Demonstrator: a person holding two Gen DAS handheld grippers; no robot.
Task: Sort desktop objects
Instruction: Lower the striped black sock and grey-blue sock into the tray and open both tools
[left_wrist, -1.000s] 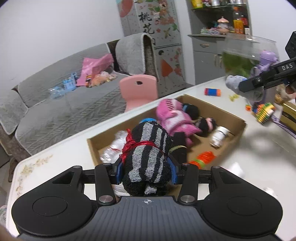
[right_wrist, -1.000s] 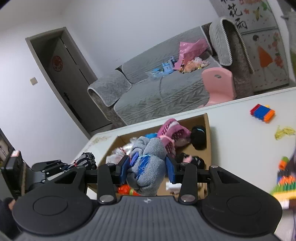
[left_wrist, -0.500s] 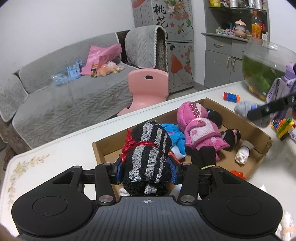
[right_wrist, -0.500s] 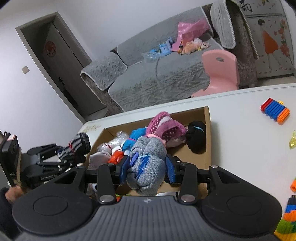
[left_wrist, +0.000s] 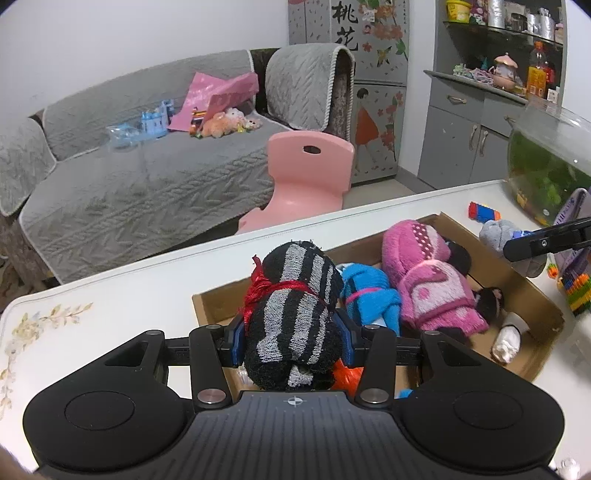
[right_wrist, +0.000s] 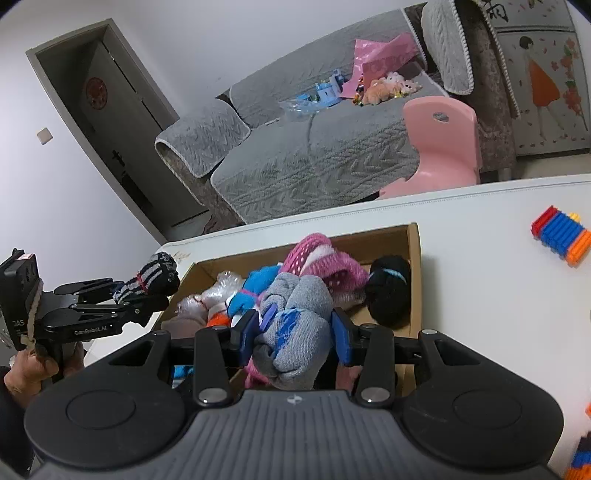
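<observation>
Black-and-grey striped sock roll (left_wrist: 295, 314) (red thread), grey-blue sock bundle (right_wrist: 295, 325), brown cardboard box (left_wrist: 532, 295), pink chair (left_wrist: 308, 177).

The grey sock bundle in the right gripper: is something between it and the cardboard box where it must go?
No barrier shows. The right gripper holds the grey sock bundle over the open-topped cardboard box. Below it lie the pink sock bundle and blue sock bundle, so it would land on those.

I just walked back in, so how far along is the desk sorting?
Partly done. The cardboard box already holds pink socks and a blue pair. In hand: the left tool grips a black-and-grey striped roll; the right tool grips a grey roll. Left: the bright building blocks on the table.
</observation>
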